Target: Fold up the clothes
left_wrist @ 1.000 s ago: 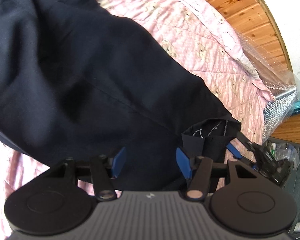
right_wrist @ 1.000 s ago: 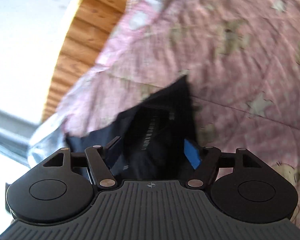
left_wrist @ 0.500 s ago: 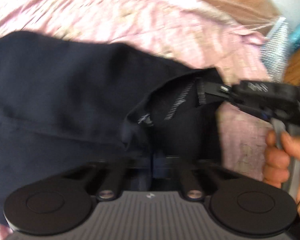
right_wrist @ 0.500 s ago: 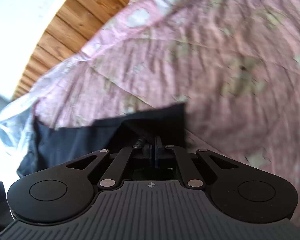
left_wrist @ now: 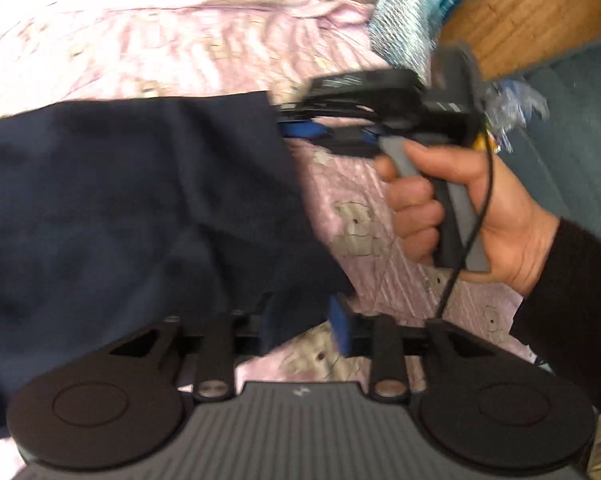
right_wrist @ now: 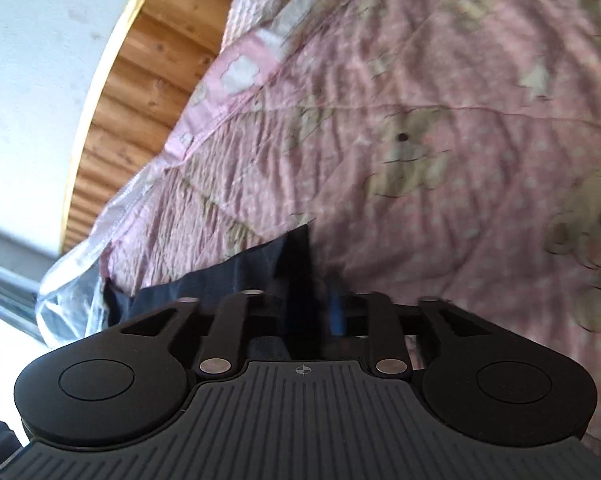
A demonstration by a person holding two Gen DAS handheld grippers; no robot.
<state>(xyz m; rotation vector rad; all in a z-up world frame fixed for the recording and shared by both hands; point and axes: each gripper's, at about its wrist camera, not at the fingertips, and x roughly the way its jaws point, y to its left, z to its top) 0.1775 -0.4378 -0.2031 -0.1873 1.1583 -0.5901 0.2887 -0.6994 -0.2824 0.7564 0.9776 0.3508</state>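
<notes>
Left wrist view shows the dark navy woven garment [left_wrist: 132,208] spread over the pink quilted bedspread with teddy-bear print [left_wrist: 364,216], its straight edge running down toward the camera. The left gripper [left_wrist: 304,324] has just been opening; a corner of the navy cloth still lies between the blue pads, but they're parted and not pinching it, so I'd call it let go. Across the quilt, the right gripper [left_wrist: 324,132] sits sideways at the garment's far corner, held by a person's hand [left_wrist: 460,204] wrapped round the grey handle, black sleeve [left_wrist: 572,312] behind it.

Right wrist view agrees: those tongs [right_wrist: 312,312] have just been opening too, and a flap of the navy fabric [right_wrist: 260,272] sits in the gap with the pads off it.

My guess is a fold has just been laid and both ends dropped. Next move probably calls for backing both tools clear without dragging the edge, then picking fresh corners for another fold. Both grippers tilt downward at the bed, the left one more steeply.
</notes>
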